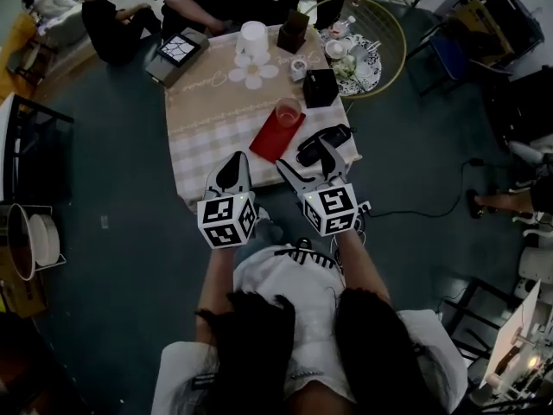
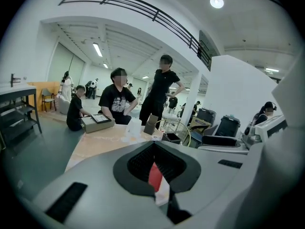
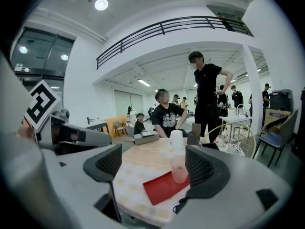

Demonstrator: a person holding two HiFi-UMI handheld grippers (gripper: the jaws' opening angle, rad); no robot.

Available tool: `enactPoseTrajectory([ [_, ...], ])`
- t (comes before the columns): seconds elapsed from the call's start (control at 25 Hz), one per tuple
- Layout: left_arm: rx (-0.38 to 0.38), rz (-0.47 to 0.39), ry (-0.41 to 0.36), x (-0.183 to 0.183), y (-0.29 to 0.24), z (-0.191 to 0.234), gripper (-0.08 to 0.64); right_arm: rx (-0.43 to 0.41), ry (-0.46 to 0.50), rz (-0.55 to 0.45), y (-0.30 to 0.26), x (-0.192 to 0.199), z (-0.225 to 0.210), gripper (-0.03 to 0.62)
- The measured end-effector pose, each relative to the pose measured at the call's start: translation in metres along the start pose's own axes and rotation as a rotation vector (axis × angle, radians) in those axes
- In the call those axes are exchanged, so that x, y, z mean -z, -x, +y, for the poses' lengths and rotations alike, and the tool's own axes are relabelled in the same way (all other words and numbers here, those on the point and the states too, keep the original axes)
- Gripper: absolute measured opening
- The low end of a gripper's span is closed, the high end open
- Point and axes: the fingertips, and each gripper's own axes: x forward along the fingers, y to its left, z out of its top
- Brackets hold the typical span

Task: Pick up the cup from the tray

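Note:
A clear pinkish cup (image 1: 288, 111) stands upright on the far end of a red tray (image 1: 275, 137), which lies on the checkered table (image 1: 207, 119). In the right gripper view the cup (image 3: 179, 170) and tray (image 3: 162, 187) show between the jaws, some way ahead. My right gripper (image 1: 313, 156) hovers over the table's near right corner, short of the tray; its jaws (image 3: 156, 168) stand wide open and hold nothing. My left gripper (image 1: 233, 166) hangs at the near edge, left of the tray, shut and holding nothing (image 2: 155, 168).
Farther back on the table stand a stack of white cups (image 1: 253, 38), a brown box (image 1: 292, 31), a black box (image 1: 320, 86) and a grey case (image 1: 177, 52). A wire basket (image 1: 380, 24) sits at the back right. People sit and stand behind the table.

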Motion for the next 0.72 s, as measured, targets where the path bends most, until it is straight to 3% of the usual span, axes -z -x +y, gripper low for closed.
enactPoseTrajectory([
  [0.44,0.074,0.060,-0.007,-0.011,-0.037,0.025,0.006,0.119,-0.004,-0.001,-0.038,-0.004,-0.018,0.414],
  [0.72,0.036,0.033,0.014,-0.017,-0.056,0.039,0.006,0.124,0.013,0.054,-0.067,0.012,-0.034,0.417],
])
